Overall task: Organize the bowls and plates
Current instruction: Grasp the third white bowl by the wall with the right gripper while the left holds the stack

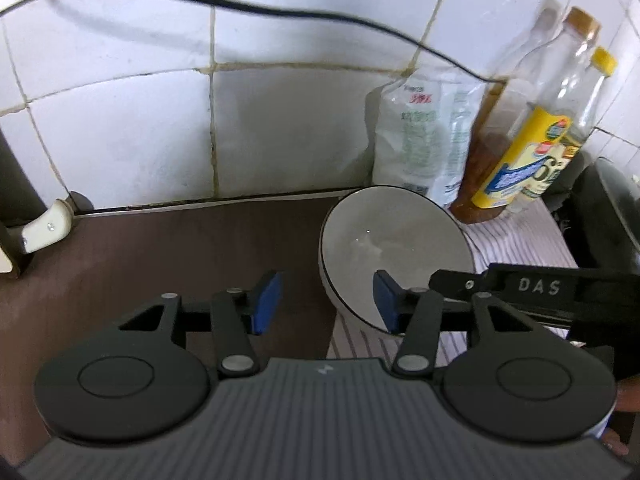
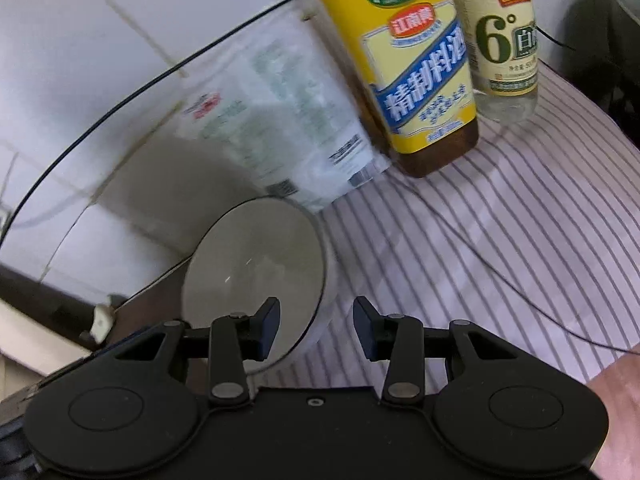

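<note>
Left wrist view first: left gripper (image 1: pixel 326 304) low centre, blue pads apart, nothing pinched between them. Jaws straddling the near rim of a white bowl (image 1: pixel 396 248) with a dark-edged lip, right pad inside the rim line, left pad outside over the brown countertop (image 1: pixel 140 248). Bowl right of centre, on the edge of a striped cloth (image 1: pixel 524 236), mouth facing up and slightly toward the lens; round, so no real long axis. Right gripper (image 1: pixel 440 280) poking in from the right edge, its tip at the bowl's rim; jaw state not readable here. Salt bag (image 1: pixel 424 136) and bottles at upper right.

Right wrist view now: right gripper (image 2: pixel 316 326) open, empty, left pad over the bowl (image 2: pixel 256 272), right pad over the cloth (image 2: pixel 500 240). Cooking wine bottle (image 2: pixel 416 76) and vinegar bottle (image 2: pixel 504 40) at top.

Progress, as a judgement: early, one bowl, ungripped, no plates or stack visible.
</note>
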The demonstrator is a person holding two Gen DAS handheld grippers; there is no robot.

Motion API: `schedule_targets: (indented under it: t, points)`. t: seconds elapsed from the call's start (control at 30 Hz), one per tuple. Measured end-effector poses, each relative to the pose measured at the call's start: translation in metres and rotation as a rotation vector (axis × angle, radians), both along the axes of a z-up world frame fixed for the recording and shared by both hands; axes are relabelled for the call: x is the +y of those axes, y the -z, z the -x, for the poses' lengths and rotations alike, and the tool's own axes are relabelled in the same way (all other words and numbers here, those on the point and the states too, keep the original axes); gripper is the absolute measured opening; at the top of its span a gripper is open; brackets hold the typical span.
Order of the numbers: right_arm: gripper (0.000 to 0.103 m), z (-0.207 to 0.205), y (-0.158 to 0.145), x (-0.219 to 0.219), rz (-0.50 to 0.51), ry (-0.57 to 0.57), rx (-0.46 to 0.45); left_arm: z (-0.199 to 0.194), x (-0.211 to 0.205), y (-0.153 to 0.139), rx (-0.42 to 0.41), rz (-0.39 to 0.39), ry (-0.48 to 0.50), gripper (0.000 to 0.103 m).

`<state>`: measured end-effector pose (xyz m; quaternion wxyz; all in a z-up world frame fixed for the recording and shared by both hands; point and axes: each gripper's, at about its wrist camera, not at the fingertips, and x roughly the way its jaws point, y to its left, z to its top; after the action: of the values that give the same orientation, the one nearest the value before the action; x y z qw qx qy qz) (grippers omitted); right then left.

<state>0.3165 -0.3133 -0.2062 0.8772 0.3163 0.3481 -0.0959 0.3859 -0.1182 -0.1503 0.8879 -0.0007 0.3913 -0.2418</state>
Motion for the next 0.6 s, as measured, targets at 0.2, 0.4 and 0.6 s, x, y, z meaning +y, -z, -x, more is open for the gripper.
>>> schedule_targets:
  t: [0.2,0.4,0.6]
  points:
    - [0.024,-0.011,0.009,-0.009,-0.041,0.011,-0.003,-0.02,-0.008,0.017,0.082,-0.014,-0.014,0.045]
    - [0.016,-0.013,0.013,-0.012,-0.04,0.012,-0.014,-0.022,-0.005,0.03,0.134,0.036,-0.018,0.029]
    - [0.015,-0.006,0.009,-0.01,-0.024,0.001,-0.008,-0.009,-0.004,0.023,0.131,0.076,0.007,0.018]
